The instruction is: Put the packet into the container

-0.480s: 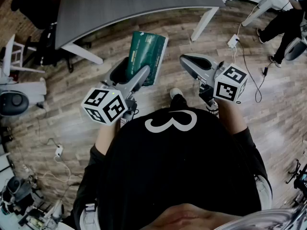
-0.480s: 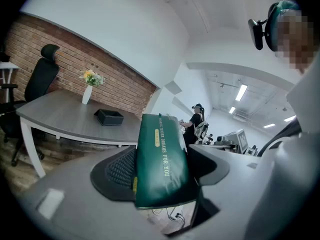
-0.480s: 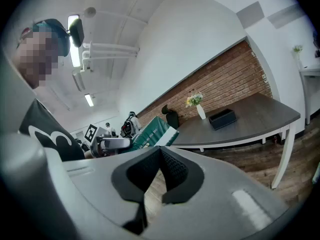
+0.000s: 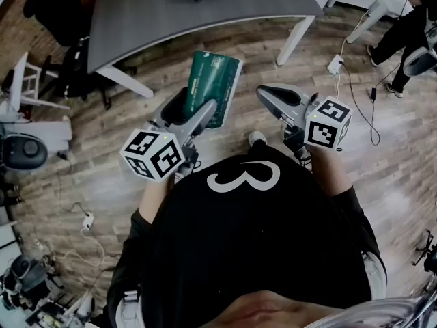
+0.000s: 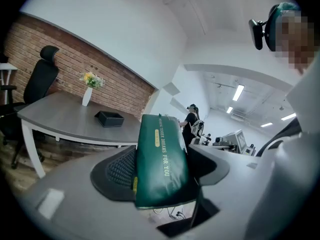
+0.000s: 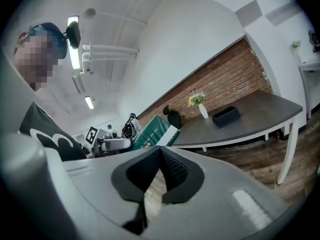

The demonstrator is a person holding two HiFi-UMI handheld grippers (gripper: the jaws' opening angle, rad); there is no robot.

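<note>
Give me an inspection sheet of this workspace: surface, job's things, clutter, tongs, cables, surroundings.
Surface: long grey table, mostly bare.
Job's things: glossy green packet held above the wooden floor, short of the table; black rectangular container on the table.
Clutter: white vase of flowers on the table.
Tongs: left tongs shut on the packet; right tongs shut, empty.
Cables: dark cable and white adapter on the floor.
Surroundings: brick wall, black office chair, another person beyond.
</note>
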